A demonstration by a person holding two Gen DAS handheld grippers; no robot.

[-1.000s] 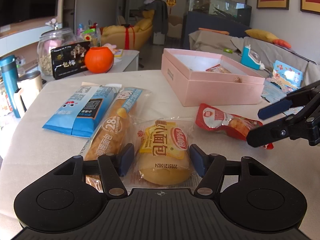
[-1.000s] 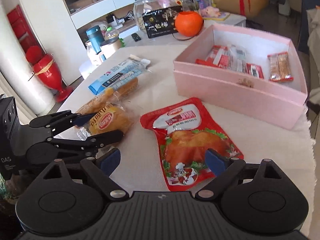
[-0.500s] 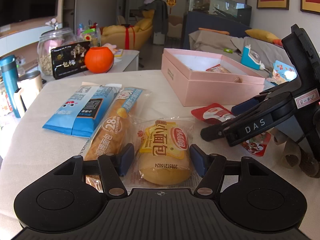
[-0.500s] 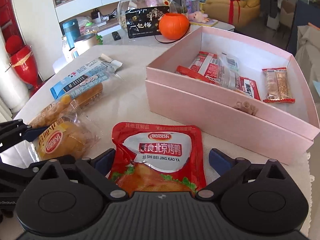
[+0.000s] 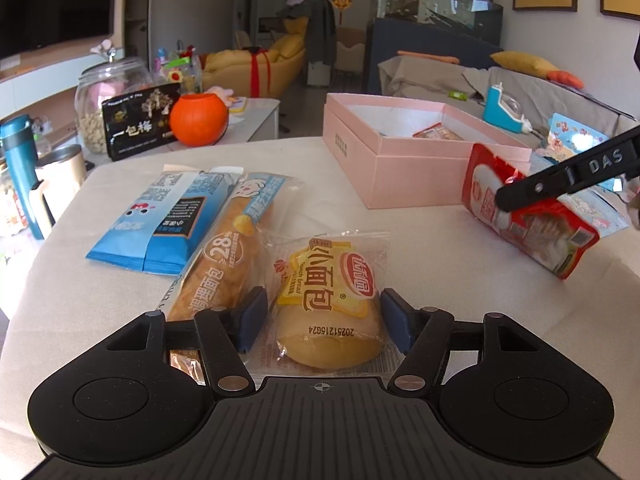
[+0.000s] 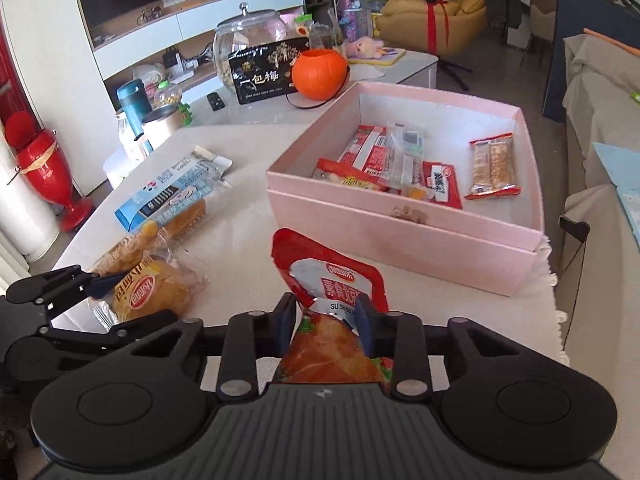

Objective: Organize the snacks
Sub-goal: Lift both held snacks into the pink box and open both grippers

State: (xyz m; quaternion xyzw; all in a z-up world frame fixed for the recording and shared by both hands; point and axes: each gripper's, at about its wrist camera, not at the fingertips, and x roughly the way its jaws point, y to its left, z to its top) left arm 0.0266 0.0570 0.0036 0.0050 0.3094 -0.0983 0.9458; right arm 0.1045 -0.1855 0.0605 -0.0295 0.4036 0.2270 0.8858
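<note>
My right gripper (image 6: 325, 320) is shut on a red snack pouch (image 6: 332, 280) and holds it tilted up above the table, in front of the open pink box (image 6: 400, 236). The pouch (image 5: 524, 216) and right gripper also show at the right of the left wrist view. The box holds several snack packets (image 6: 384, 164). My left gripper (image 5: 322, 318) is open, its fingers either side of a small yellow bread pack (image 5: 332, 300) lying on the table. A long bread pack (image 5: 228, 256) and a blue packet (image 5: 164, 216) lie to its left.
The table has a beige cloth (image 5: 420, 264). Behind it stand an orange pumpkin pot (image 5: 199, 119), a black snack bag (image 5: 138, 126), a glass jar (image 5: 100, 92) and a teal flask (image 5: 18, 168). A sofa (image 5: 480, 80) is at the right.
My right gripper has closed on the red pouch and lifted it off the table, tilting it up. My left gripper has stayed still around the small bread pack.
</note>
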